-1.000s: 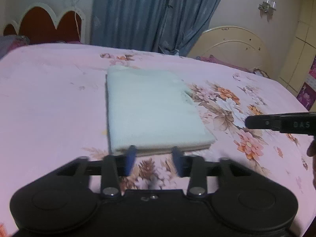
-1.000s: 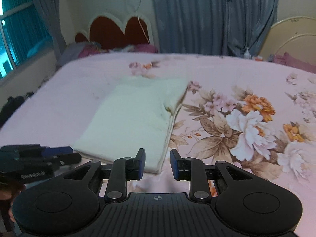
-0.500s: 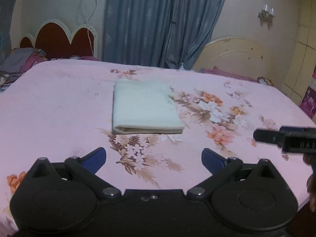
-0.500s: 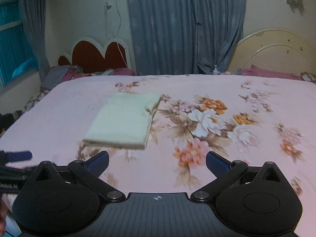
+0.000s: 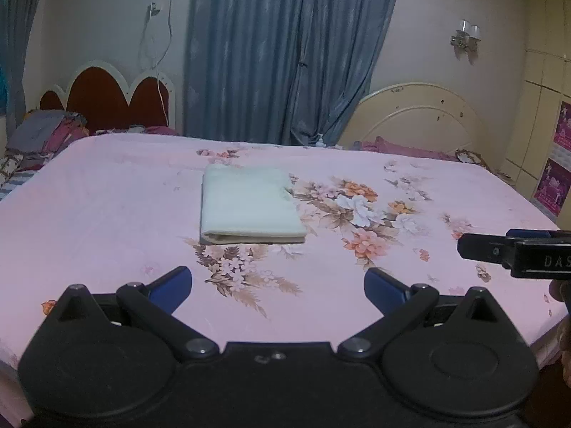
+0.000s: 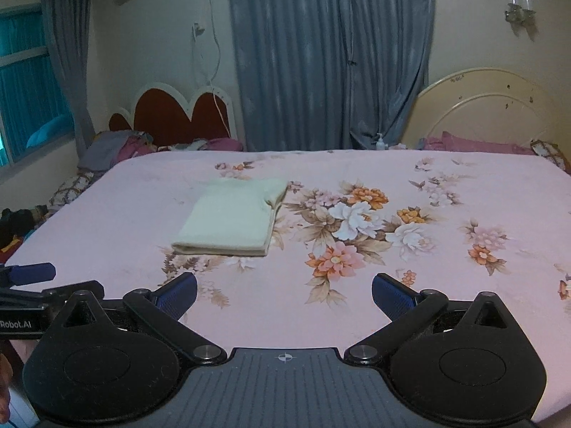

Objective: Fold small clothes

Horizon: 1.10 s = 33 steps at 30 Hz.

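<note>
A pale cream garment (image 5: 248, 207) lies folded into a neat rectangle on the pink floral bedsheet (image 5: 107, 221), its folded edge toward me. In the right wrist view the same garment (image 6: 233, 219) sits left of centre. My left gripper (image 5: 277, 287) hangs open above the sheet, well short of the garment, nothing between its blue pads. My right gripper (image 6: 284, 290) is likewise wide open and holds nothing. Each gripper shows at the edge of the other's view: the right gripper (image 5: 517, 253) at the right, the left gripper (image 6: 32, 285) at the left.
The bed's near edge runs just under both grippers. A red scalloped headboard (image 5: 107, 101) and piled clothes (image 5: 46, 135) stand at the back left, a cream headboard (image 5: 421, 117) at the back right, blue curtains (image 5: 285, 53) behind. Dark items (image 6: 14, 224) lie left of the bed.
Both grippers drew back from the folded garment and rose, so it looks smaller and farther. Their jaws went from narrow to wide open. The garment stayed in place.
</note>
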Motion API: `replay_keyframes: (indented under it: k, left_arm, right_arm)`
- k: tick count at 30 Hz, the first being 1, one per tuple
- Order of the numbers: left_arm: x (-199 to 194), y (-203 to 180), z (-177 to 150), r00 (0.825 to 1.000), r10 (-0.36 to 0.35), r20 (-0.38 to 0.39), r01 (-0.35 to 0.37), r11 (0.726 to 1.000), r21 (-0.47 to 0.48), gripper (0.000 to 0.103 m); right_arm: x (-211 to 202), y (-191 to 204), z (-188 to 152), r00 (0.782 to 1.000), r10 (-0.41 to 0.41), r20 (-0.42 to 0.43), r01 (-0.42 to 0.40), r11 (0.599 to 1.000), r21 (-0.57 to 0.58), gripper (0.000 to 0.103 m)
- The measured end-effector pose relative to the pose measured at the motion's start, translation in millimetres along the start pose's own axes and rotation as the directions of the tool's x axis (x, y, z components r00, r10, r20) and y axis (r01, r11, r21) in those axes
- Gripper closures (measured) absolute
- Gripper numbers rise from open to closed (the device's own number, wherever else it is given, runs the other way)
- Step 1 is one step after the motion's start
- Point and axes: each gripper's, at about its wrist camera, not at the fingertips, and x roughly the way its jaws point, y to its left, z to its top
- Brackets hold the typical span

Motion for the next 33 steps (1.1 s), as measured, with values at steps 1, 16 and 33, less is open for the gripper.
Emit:
replay_keyframes:
  k: [1, 16, 33]
  left_arm:
    - [-2, -1, -1, 1.000, 0.001, 0.003, -0.001, 1.000, 0.002, 0.001]
    - [-9, -16, 2, 1.000, -0.007, 0.027, 0.007, 1.000, 0.018, 0.001]
    - [-7, -18, 10, 0.999, -0.014, 0.029, 0.013, 1.000, 0.023, 0.001]
  right_arm:
    - [-3, 1, 0, 1.000, 0.001, 0.003, -0.001, 1.000, -0.002, 0.000]
    - [-21, -8, 1, 1.000, -0.004, 0.023, 0.004, 1.000, 0.004, 0.000]
    - [-21, -16, 7, 1.000, -0.013, 0.022, 0.013, 1.000, 0.011, 0.000]
